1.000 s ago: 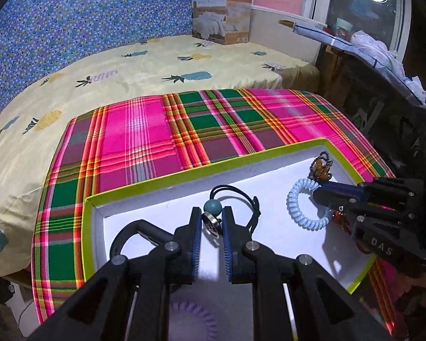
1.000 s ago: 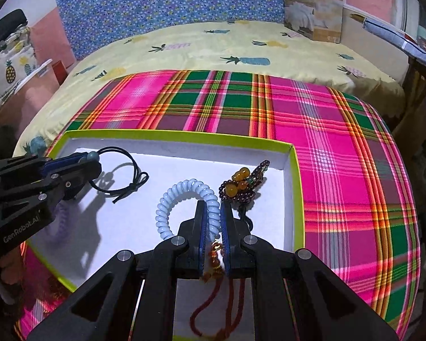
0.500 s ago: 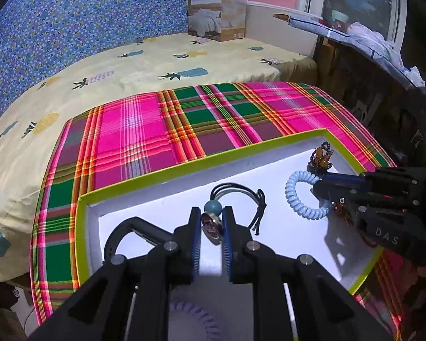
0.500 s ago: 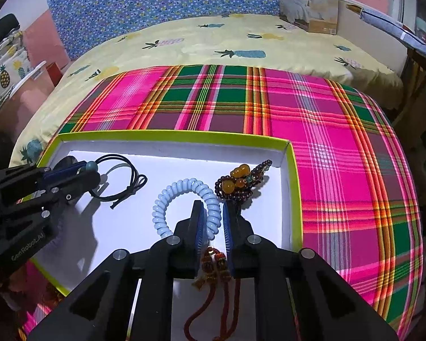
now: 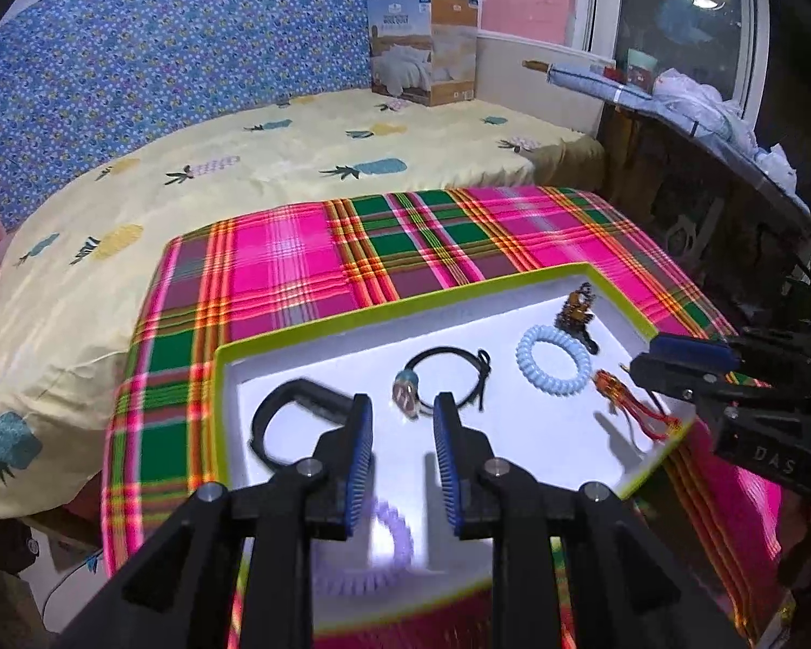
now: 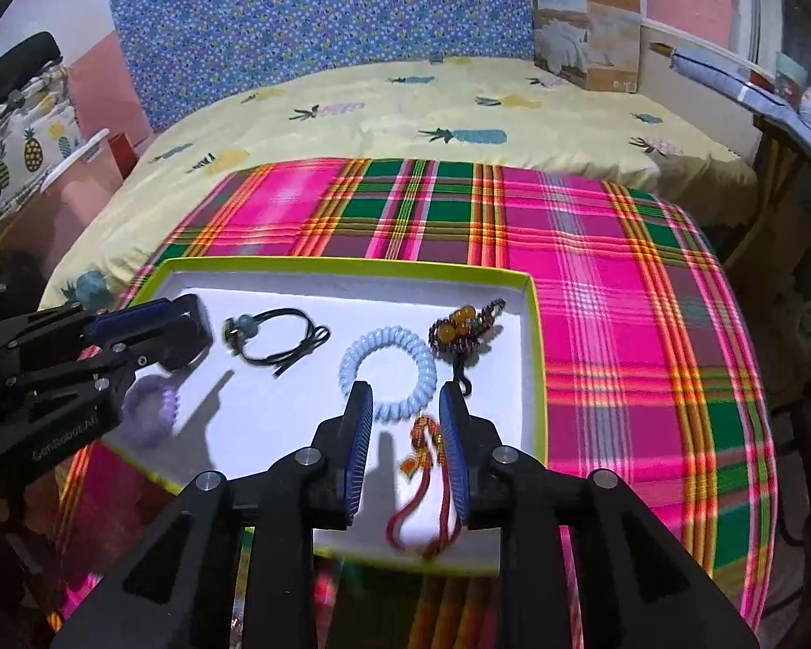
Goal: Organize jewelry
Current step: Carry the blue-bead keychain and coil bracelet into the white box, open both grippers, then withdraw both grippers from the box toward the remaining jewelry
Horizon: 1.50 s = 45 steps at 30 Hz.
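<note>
A white tray with a lime-green rim [image 5: 405, 307] [image 6: 351, 266] lies on the plaid cloth. In it lie a black cord with a teal bead [image 5: 443, 376] [image 6: 276, 335], a pale blue spiral hair tie [image 5: 552, 359] [image 6: 388, 372], a dark beaded bracelet with amber beads [image 5: 576, 313] [image 6: 462, 327], a red knotted cord charm [image 5: 630, 403] [image 6: 427, 465], a purple spiral tie [image 5: 370, 551] [image 6: 150, 411] and a black band [image 5: 292, 411]. My left gripper [image 5: 403, 432] [image 6: 135, 324] is open and empty above the tray's left part. My right gripper [image 6: 405, 422] [image 5: 676, 359] is open and empty above the red charm.
The plaid cloth [image 6: 595, 292] covers a table beside a bed with a yellow pineapple sheet [image 5: 270, 162]. A cardboard box [image 5: 424, 48] stands at the bed's far side. Cluttered shelves [image 5: 703, 108] are on the right.
Both grippers have opened and drawn back. The left one let go of the black cord's bead; the right one let go of the red charm. Both items now lie in the tray.
</note>
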Each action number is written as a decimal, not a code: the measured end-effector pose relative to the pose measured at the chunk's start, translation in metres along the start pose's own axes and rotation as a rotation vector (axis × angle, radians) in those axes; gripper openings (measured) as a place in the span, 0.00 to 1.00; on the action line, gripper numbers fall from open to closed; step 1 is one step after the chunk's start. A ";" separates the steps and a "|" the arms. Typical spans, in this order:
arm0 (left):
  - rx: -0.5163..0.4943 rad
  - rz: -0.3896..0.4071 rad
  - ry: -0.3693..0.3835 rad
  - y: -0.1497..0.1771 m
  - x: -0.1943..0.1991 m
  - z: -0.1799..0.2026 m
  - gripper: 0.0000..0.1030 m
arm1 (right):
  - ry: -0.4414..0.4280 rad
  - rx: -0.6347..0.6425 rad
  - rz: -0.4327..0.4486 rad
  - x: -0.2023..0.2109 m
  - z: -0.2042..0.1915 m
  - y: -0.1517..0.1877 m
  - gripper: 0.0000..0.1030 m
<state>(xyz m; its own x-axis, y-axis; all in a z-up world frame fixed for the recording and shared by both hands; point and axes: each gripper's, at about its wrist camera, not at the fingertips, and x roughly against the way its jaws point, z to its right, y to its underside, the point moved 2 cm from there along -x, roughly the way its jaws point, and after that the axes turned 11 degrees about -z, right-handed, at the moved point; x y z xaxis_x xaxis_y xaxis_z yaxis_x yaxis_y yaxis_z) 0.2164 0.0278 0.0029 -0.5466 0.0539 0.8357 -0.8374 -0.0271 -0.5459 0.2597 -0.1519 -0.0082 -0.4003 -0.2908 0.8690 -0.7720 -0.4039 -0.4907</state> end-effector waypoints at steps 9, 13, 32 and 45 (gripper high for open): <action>0.014 0.035 0.007 0.042 0.045 0.006 0.24 | -0.029 -0.021 0.060 0.046 -0.016 0.054 0.25; 0.011 0.043 0.009 0.062 0.062 0.008 0.24 | -0.037 -0.017 0.079 0.061 -0.022 0.072 0.25; 0.047 0.042 0.030 0.125 0.090 0.012 0.24 | -0.074 -0.024 0.109 0.090 -0.039 0.135 0.25; 0.048 0.014 0.045 0.135 0.080 0.014 0.24 | -0.083 -0.031 0.079 0.077 -0.038 0.140 0.25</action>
<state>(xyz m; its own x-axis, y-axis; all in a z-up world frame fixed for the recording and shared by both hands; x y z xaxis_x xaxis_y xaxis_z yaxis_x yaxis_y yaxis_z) 0.0598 0.0145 -0.0033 -0.5579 0.0977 0.8241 -0.8299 -0.0755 -0.5528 0.1022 -0.1978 -0.0070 -0.4187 -0.3920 0.8191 -0.7552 -0.3507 -0.5539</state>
